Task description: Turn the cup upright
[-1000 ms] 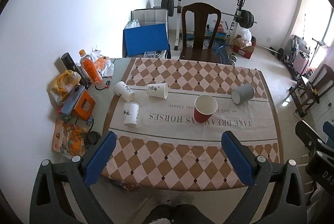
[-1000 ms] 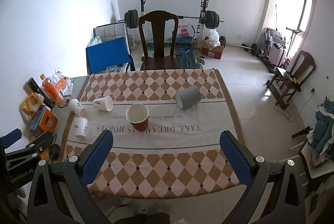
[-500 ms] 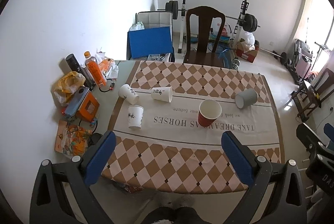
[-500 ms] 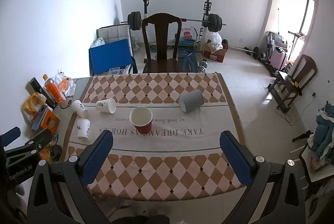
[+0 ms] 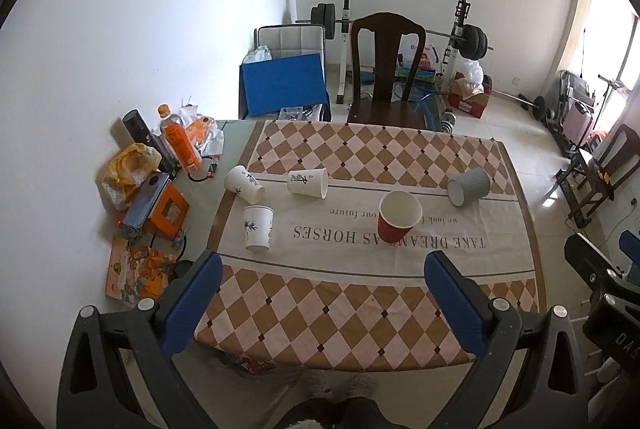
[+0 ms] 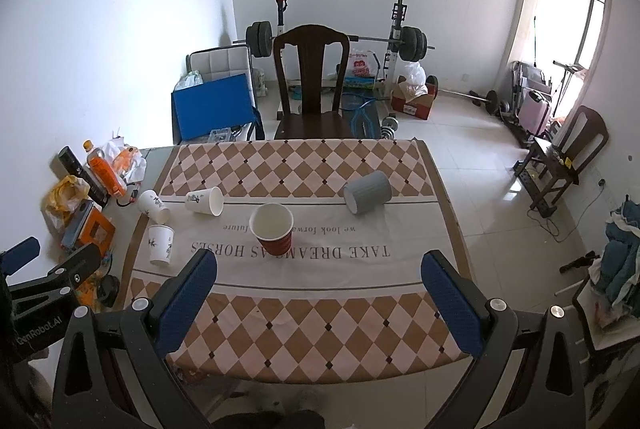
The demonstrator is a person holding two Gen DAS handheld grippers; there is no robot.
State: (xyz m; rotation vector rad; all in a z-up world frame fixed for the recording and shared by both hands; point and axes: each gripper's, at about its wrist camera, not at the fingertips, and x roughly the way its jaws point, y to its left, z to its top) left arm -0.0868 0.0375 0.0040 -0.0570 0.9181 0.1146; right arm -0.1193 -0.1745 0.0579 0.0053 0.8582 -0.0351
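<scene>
A red paper cup (image 5: 398, 217) (image 6: 274, 229) stands upright mid-table. A grey ribbed cup (image 5: 468, 186) (image 6: 367, 192) lies on its side at the right. Two white paper cups (image 5: 307, 182) (image 5: 244, 184) lie on their sides at the left, also in the right wrist view (image 6: 205, 200) (image 6: 154, 206). A third white cup (image 5: 258, 229) (image 6: 161, 244) stands mouth down. My left gripper (image 5: 320, 293) and right gripper (image 6: 319, 289) are both open and empty, held above the table's near edge, well short of the cups.
The table (image 5: 320, 313) has a checked cloth. Bottles, bags and boxes (image 5: 160, 169) crowd its left edge. A dark wooden chair (image 5: 386, 69) stands at the far side. Gym weights (image 6: 336, 41) stand behind, and another chair (image 6: 568, 149) at the right.
Both grippers have pulled back and up from the table, so the cups look smaller and farther. Nothing on the table has moved.
</scene>
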